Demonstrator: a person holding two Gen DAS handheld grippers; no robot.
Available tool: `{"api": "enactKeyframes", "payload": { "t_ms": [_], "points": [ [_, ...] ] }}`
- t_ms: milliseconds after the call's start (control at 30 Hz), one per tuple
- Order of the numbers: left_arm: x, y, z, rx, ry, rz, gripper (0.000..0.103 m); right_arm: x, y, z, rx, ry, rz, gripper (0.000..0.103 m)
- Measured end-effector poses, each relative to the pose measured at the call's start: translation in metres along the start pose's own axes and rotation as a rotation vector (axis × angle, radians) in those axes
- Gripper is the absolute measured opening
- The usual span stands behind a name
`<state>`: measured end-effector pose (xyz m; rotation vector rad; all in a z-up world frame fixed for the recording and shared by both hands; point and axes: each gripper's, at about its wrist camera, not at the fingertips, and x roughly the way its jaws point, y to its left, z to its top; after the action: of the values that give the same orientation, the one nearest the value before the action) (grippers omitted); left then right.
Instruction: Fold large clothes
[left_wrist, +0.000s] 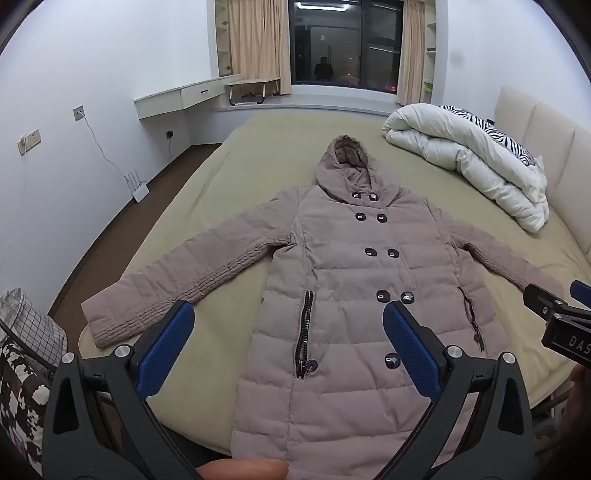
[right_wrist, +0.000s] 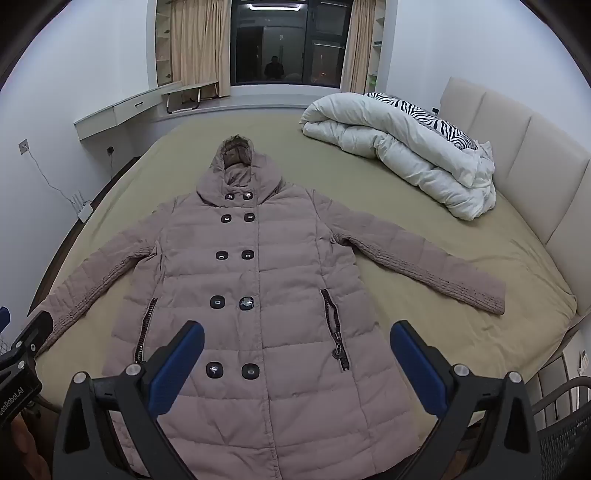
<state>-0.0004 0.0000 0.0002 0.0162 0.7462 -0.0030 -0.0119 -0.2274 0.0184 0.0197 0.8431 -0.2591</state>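
Coat (left_wrist: 343, 280): one, buttoned, face up, flat on bed (left_wrist: 229, 177), hood far, hem near and hanging over the near edge. Sleeves: two, spread left and right. Buttons: ten in five pairs. Zip pockets: two.

Left gripper (left_wrist: 288, 332): spread, empty, hovering over the lower left front. Right gripper (right_wrist: 297, 343): spread, empty, over the lower middle.

Duvet (left_wrist: 465, 162): one, bundled far right. Pillow (left_wrist: 495, 136): one, zebra print, behind it.

Risks, as judged:
- Thick padding; pinch of top layer only, back left behind, fold skewed.
- Slick shell; slip from pads mid-lift.
- Overhanging hem; slide off the bed once tugged.
- Puffy fill; springing open after folding.
- Long sleeves; bunching instead of lying flat across the front.
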Motion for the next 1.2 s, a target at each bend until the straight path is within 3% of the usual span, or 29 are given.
{"api": "enactKeyframes", "payload": {
  "t_ms": [1200],
  "points": [
    [-0.0003, 0.0011, 0.0001, -0.002, 0.005, -0.004, 0.103, 0.0008, 0.0009, -0.0030, 0.001, 0.007, 0.002, 0.103]
  ]
}}
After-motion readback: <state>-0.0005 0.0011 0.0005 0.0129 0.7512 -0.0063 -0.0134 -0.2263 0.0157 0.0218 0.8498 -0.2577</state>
